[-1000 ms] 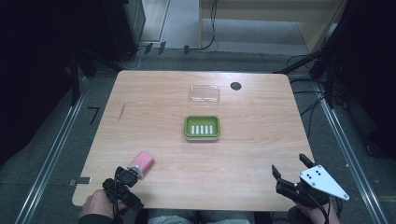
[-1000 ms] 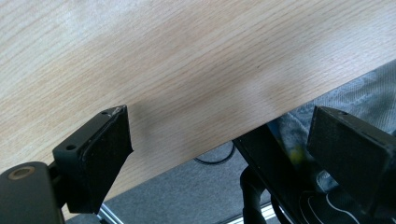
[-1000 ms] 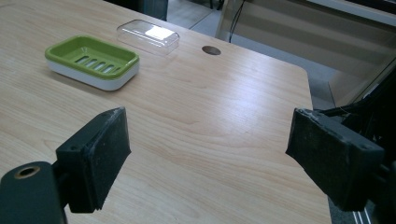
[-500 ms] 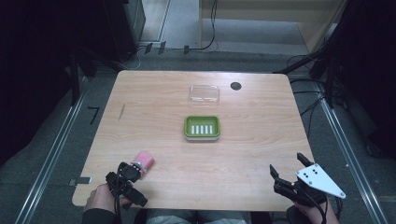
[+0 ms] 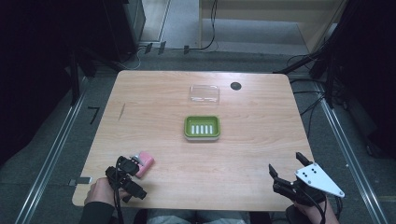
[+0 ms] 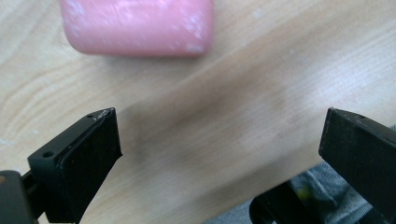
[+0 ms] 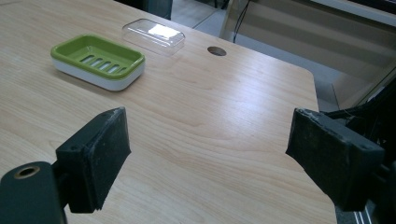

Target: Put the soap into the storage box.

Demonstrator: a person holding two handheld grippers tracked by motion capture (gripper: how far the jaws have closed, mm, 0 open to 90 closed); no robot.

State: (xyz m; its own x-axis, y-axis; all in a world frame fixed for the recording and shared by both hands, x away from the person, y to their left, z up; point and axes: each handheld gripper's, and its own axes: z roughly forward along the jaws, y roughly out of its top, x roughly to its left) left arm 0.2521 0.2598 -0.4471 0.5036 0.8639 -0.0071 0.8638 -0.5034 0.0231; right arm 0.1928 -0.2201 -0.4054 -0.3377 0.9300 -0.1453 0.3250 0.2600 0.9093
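Note:
A pink soap bar lies on the wooden table near its front left corner. My left gripper sits just behind it, open; its jaws have just been opening and nothing is between them. In the left gripper view the soap bar rests on the wood just beyond the left gripper. My right gripper hovers open and empty at the front right, and in the right gripper view the right gripper faces across the table. A green soap dish stands empty mid-table, with a clear lid behind it.
The right gripper view has the soap dish far left and the clear lid beyond it. A round cable hole sits near the table's back edge. Dark floor, rails and cables surround the table. The front table edge runs right by both hands.
The left gripper has edged slightly up toward the soap, and the soap now lies flat a touch further right. The right gripper has stayed put.

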